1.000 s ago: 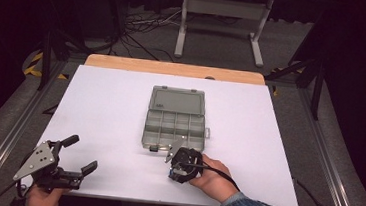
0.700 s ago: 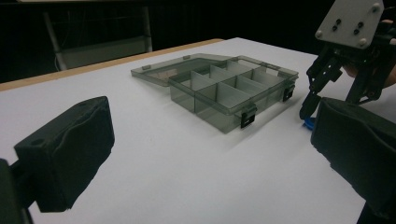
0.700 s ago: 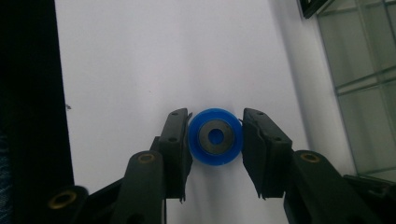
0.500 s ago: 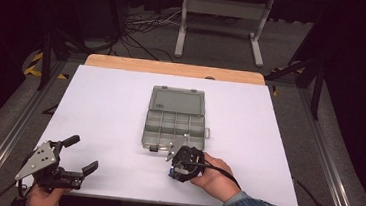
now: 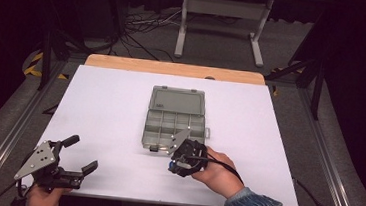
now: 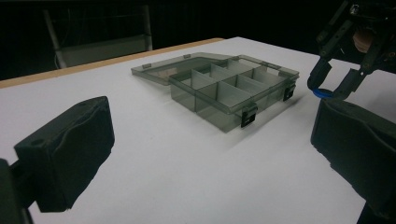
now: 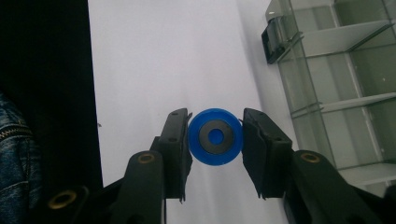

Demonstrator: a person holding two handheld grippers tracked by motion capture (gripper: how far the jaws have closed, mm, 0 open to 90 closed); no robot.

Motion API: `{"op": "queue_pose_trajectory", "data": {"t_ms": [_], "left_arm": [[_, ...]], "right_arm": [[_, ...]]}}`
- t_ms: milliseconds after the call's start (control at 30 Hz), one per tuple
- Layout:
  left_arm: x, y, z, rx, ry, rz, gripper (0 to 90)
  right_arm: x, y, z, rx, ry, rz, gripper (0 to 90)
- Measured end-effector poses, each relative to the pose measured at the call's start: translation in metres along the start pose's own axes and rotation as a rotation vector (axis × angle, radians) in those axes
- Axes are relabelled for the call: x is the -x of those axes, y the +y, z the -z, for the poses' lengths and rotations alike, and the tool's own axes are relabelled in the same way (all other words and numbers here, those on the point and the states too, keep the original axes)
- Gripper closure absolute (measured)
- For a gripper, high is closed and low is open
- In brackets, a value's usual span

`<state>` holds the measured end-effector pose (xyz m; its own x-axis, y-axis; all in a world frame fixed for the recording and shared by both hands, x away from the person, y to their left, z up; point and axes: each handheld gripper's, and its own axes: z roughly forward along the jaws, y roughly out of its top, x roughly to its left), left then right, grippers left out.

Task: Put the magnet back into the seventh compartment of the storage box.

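Blue disc (image 7: 215, 136): held clamped between the right gripper's jaws, just above the white table (image 5: 110, 106), close beside the box's near edge.
Right gripper (image 5: 182, 157): closed on the blue disc.
Compartment box (image 5: 175, 122): clear grey, lid laid open, set mid-table.
Left gripper (image 5: 80, 154): jaws spread apart, nothing held, kept at the near left corner.

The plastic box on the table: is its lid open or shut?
Open. The plastic box has its lid folded back flat, exposing the divided compartments.
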<state>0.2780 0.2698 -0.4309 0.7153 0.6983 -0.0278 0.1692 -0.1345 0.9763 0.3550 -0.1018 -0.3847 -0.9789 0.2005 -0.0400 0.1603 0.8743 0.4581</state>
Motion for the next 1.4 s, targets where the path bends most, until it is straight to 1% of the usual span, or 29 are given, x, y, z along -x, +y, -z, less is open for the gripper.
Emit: {"op": "queue_pose_trajectory", "data": {"t_ms": [33, 67, 100, 133, 167, 300, 367, 400, 500, 533, 567, 600, 633, 700, 833, 1000, 1067, 1100, 1133, 1400], "left_arm": [[0.000, 0.000, 0.000, 0.001, 0.001, 0.002, 0.4], [0.000, 0.000, 0.000, 0.000, -0.001, 0.003, 0.4], [0.000, 0.000, 0.000, -0.001, -0.001, 0.000, 0.4], [0.000, 0.000, 0.000, -0.002, -0.002, -0.001, 0.4], [0.000, 0.000, 0.000, -0.001, -0.002, -0.003, 0.4], [0.000, 0.000, 0.000, 0.004, 0.002, 0.003, 0.4], [0.000, 0.000, 0.000, 0.001, 0.000, 0.002, 0.4], [0.000, 0.000, -0.001, 0.001, -0.002, 0.003, 0.4], [0.000, 0.000, -0.001, -0.004, -0.002, -0.002, 0.4], [0.000, 0.000, 0.000, -0.005, -0.002, -0.001, 0.4], [0.000, 0.000, 0.000, -0.005, -0.002, -0.001, 0.4], [0.000, 0.000, -0.001, 0.003, 0.000, 0.003, 0.4], [0.000, 0.000, 0.000, -0.005, -0.001, -0.001, 0.4], [0.000, 0.000, 0.000, -0.005, -0.001, -0.002, 0.4], [0.000, 0.000, 0.000, -0.006, -0.002, -0.003, 0.4], [0.000, 0.000, 0.000, -0.006, -0.001, -0.002, 0.4], [0.000, 0.000, 0.000, -0.007, -0.002, -0.003, 0.4], [0.000, 0.000, 0.000, -0.007, -0.002, -0.003, 0.4], [0.000, 0.000, -0.001, -0.008, -0.002, -0.003, 0.4], [0.000, 0.000, -0.001, -0.010, -0.003, -0.004, 0.4]], "right_arm": [[0.000, 0.001, 0.001, 0.000, 0.000, -0.002, 62.4], [0.001, 0.001, 0.002, 0.009, -0.005, 0.009, 62.3], [0.000, 0.002, 0.004, 0.006, -0.003, 0.001, 62.3], [0.001, 0.003, 0.005, 0.013, -0.007, 0.011, 62.3], [0.001, 0.004, 0.006, 0.010, -0.004, 0.003, 62.3], [0.002, 0.006, 0.010, 0.024, -0.011, 0.009, 62.3], [0.002, 0.007, 0.012, 0.017, -0.007, 0.006, 62.3], [0.003, 0.008, 0.013, 0.014, -0.013, 0.013, 62.3], [0.005, 0.010, 0.018, 0.015, -0.021, 0.006, 62.3], [0.007, 0.011, 0.019, 0.025, -0.033, 0.013, 62.3], [0.007, 0.011, 0.019, 0.025, -0.033, 0.013, 62.3], [0.011, 0.011, 0.022, 0.027, -0.042, -0.005, 62.3], [0.012, 0.011, 0.023, 0.027, -0.047, -0.016, 62.2], [0.015, 0.011, 0.024, 0.031, -0.056, -0.016, 62.2], [0.025, 0.011, 0.027, 0.049, -0.078, -0.044, 62.2], [0.034, 0.010, 0.030, 0.059, -0.092, -0.074, 62.2], [0.038, 0.009, 0.031, 0.064, -0.100, -0.084, 62.2], [0.039, 0.009, 0.031, 0.062, -0.104, -0.098, 62.2], [0.041, 0.009, 0.031, 0.064, -0.107, -0.097, 62.2], [0.054, 0.007, 0.030, 0.072, -0.129, -0.135, 62.1]]}}
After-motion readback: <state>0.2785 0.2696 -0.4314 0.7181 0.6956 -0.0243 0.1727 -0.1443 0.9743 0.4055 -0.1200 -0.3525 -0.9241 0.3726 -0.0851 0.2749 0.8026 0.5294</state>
